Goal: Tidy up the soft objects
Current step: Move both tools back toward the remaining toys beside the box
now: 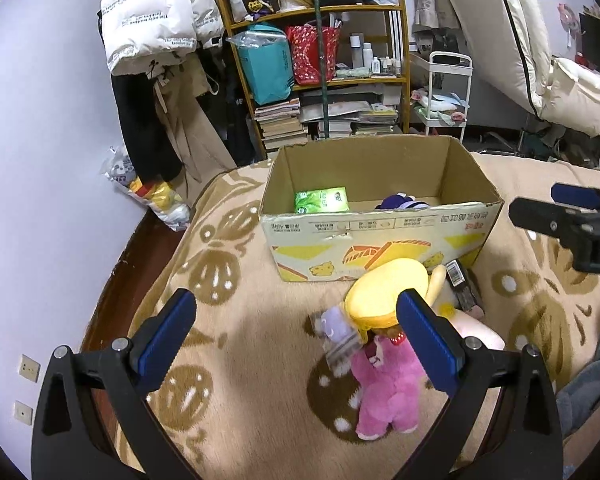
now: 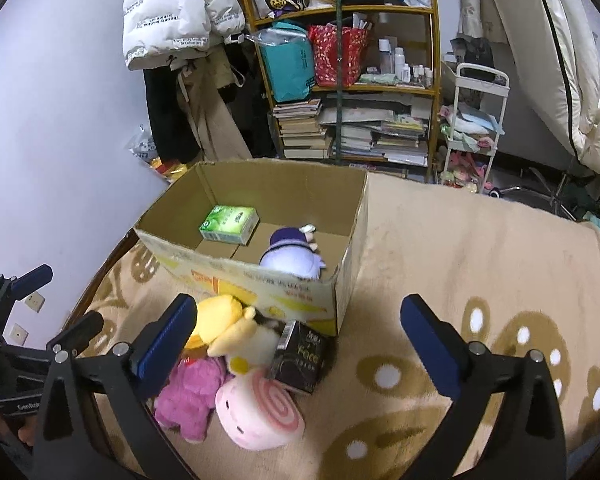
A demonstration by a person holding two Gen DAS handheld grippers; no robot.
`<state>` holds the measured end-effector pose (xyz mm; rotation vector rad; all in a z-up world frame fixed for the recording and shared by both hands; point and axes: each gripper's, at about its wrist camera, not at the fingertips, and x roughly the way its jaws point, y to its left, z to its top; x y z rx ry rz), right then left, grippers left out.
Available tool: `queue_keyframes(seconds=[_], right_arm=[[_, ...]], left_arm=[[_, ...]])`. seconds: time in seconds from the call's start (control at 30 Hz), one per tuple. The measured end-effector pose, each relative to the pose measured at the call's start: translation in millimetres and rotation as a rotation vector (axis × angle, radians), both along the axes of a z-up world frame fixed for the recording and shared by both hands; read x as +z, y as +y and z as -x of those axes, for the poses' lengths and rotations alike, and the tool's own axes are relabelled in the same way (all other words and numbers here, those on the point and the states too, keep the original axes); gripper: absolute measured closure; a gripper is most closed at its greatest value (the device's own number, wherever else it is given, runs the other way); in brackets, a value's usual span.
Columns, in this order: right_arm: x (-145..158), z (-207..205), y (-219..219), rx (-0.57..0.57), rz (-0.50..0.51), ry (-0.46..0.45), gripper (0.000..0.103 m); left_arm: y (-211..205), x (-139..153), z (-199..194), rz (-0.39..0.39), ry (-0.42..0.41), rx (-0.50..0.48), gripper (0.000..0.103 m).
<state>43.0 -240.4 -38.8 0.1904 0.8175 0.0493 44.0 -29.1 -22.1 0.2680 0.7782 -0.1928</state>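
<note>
bed: a beige blanket (image 1: 260, 360) with brown flower shapes carries everything; it is soft and uneven, so whatever is set down may tip.
cardboard box (image 1: 380, 232): open-topped, just beyond the toy pile, already holding a green tissue pack (image 2: 229, 224) and a purple-and-white plush (image 2: 294, 254); its near wall is bent, so a plush carried low could catch the rim and drop outside.
toy pile: a yellow plush (image 1: 388, 292), pink plush (image 1: 384, 384), pink swirl-roll plush (image 2: 256, 412) and a small lilac toy (image 1: 338, 332) lie touching; a grab could drag a neighbour along.
black carton (image 2: 300, 356): rigid, wedged between the pile and the box; likely not a soft object, and easily snagged by mistake.
left claw (image 1: 296, 340): wide open, nothing held; the pink plush and lilac toy lie below, toward its right finger.
right claw (image 2: 300, 344): wide open, nothing held; the black carton sits between its fingers, the plushes toward its left finger.
</note>
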Motion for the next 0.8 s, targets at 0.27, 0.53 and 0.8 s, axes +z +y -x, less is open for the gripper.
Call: queue_keyframes(seconds=[0.27,0.53,0.8], right_arm=[[-7.2,5.4,2.8,0.002,0.011,0.024,0.000],[-18.8,-2.0,1.4,-0.014,0.015,0.062,0.000],[-34.2,-15.8,-3.5,-0.040,0.000,0.122,0.000]], left_arm=[[2.5,-3.5,4.6,-0.002,0.009,-0.001,0.004],[-8.9,-15.5,2.6,0.000,-0.031,-0.051,0.004],[-28.2,-32.7,-15.5,0.020,-0.022,-0.076,0.004]])
